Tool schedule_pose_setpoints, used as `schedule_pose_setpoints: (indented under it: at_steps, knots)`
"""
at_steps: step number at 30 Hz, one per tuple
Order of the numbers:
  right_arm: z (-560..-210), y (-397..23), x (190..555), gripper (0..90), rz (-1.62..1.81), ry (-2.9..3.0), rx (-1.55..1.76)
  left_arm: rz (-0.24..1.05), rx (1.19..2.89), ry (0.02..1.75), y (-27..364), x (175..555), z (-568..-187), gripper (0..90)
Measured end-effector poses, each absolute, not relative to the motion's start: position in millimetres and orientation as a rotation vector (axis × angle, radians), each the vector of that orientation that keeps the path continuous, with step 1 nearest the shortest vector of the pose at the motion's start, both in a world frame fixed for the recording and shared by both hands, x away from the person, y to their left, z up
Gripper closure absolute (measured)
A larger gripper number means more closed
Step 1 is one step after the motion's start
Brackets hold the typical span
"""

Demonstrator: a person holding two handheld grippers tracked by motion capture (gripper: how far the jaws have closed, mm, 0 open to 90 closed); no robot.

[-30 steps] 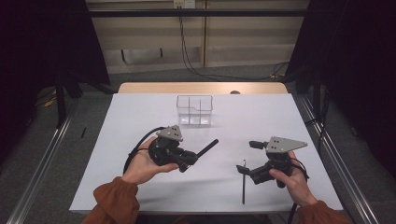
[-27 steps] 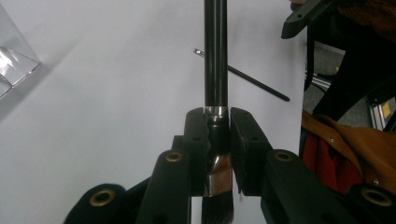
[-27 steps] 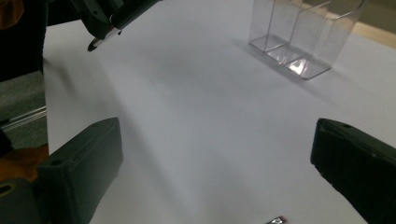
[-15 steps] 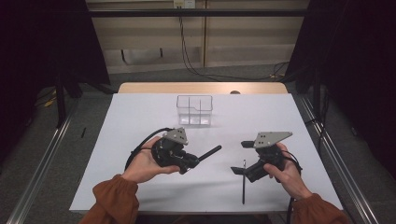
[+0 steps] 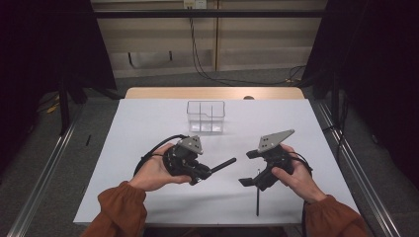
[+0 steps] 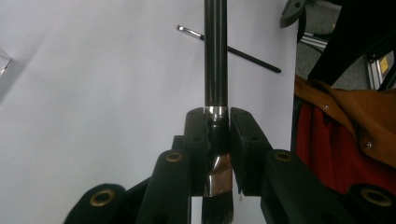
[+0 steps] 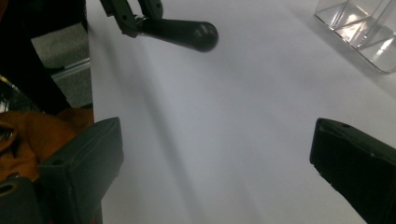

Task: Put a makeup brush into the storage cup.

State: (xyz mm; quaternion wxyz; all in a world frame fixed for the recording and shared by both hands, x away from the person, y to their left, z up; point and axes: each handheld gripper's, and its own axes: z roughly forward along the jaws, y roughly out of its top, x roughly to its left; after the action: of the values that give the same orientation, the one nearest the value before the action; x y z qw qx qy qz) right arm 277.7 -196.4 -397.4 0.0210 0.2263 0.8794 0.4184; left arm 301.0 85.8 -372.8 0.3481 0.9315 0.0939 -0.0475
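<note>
Two brushes are in play: the left gripper [image 5: 197,170] stays clamped on the thick brush [image 6: 215,56] above the table [image 5: 148,128], while the right gripper [image 5: 250,168], jaws wide and empty, has lifted off the thin brush [image 5: 257,200], perhaps for the thick one's handle.

Bristle end of the thick black-handled brush [image 6: 216,70] cut off at 6 o'clock in the left gripper view. Clear plastic divided box [image 7: 362,28] cropped at 2 o'clock in the right gripper view. Thin black brush's [image 5: 257,200] tip too small to make out.
</note>
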Motion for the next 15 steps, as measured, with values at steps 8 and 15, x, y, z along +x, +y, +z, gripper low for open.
schedule_pose_setpoints:
  at_steps: [8, 15]
  knots:
    - [-387.6, -183.1, 277.9, 3.0, 1.226, 2.814, 0.539, -0.123, 2.445, 0.228, 82.6, 301.3, -372.2, 77.6]
    - [-383.5, -174.0, 283.8, 8.2, 1.161, 2.887, 0.479, -0.128, 2.48, 0.211, 79.6, 301.0, -370.5, 77.6]
